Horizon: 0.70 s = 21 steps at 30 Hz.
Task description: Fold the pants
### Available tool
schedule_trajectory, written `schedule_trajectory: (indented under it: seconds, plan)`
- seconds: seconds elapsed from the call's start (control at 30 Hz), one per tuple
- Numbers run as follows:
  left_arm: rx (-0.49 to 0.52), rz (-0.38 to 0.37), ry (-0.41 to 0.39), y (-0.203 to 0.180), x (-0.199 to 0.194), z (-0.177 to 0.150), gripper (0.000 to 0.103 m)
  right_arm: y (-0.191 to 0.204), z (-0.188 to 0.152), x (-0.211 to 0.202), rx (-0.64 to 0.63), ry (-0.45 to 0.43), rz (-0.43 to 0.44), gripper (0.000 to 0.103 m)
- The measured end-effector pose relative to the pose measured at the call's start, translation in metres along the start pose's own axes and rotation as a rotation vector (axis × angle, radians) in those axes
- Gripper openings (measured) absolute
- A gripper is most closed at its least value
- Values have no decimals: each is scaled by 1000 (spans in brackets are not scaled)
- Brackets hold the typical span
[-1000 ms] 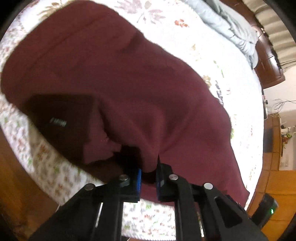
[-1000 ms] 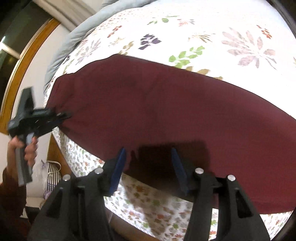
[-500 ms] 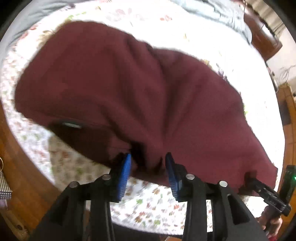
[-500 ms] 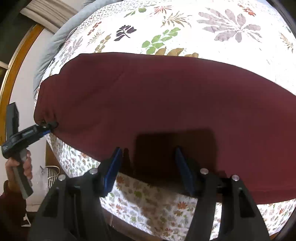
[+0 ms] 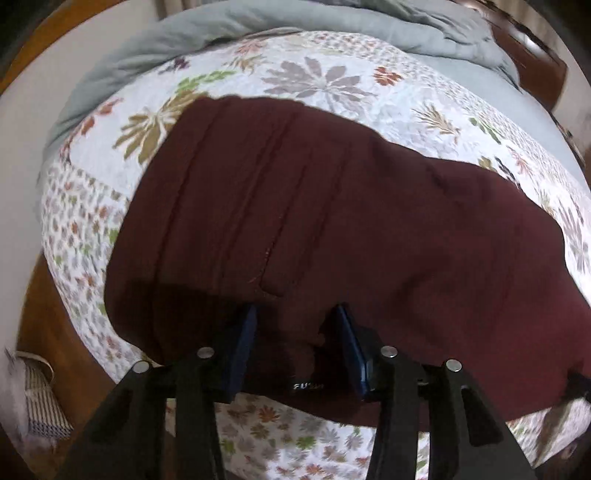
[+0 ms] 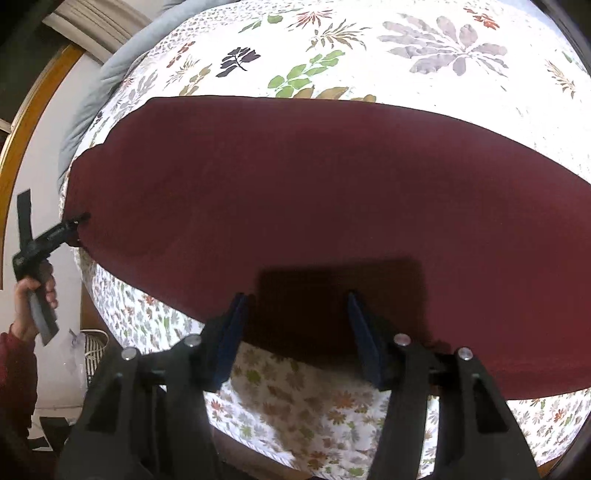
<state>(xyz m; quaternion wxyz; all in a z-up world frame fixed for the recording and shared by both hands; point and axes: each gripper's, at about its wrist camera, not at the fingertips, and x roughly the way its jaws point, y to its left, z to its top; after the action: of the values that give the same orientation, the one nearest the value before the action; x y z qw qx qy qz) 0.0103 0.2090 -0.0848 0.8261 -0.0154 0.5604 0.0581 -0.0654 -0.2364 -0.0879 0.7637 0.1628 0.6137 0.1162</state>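
Bedroom: floral bedspread [image 5: 332, 77], grey duvet [image 5: 192, 37]

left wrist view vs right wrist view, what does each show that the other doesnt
Only the left wrist view shows the small white logo near the pants' edge, between the open left claw fingers.

Only the right wrist view shows the person's left hand gripping that claw's handle, plus the open right claw.

Both show the maroon pants lying flat on the floral bedspread, with a grey duvet behind.
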Motion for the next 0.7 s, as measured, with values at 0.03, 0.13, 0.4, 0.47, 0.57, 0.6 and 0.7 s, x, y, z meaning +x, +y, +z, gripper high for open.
schedule_trajectory:
  seconds: [0.03,0.13,0.4,0.47,0.57,0.6,0.7]
  plan:
    - [20,24,4,-5,-4,1,46,-4,1,-4,26,-1,20,55]
    - [53,31,-44,-27,-23,7,47,-16,-3,-21,94,-26,58,57]
    - [271,-257,-26,-171,-51,-11,58,-102,-47,-76,360,-64,5,66]
    - [318,-276,-8,-207,-46,-22,58,-130,-63,-89,443,-92,-23,66]
    - [375,-296,23,-250,-36,-37,58,-164,-84,-109,552,-157,-3,66]
    - [389,-297,27,-262,-32,-43,58,-175,-90,-116,584,-180,15,66]
    - [420,-284,42,-279,-27,-54,63,-203,-102,-138,646,-248,57,63]
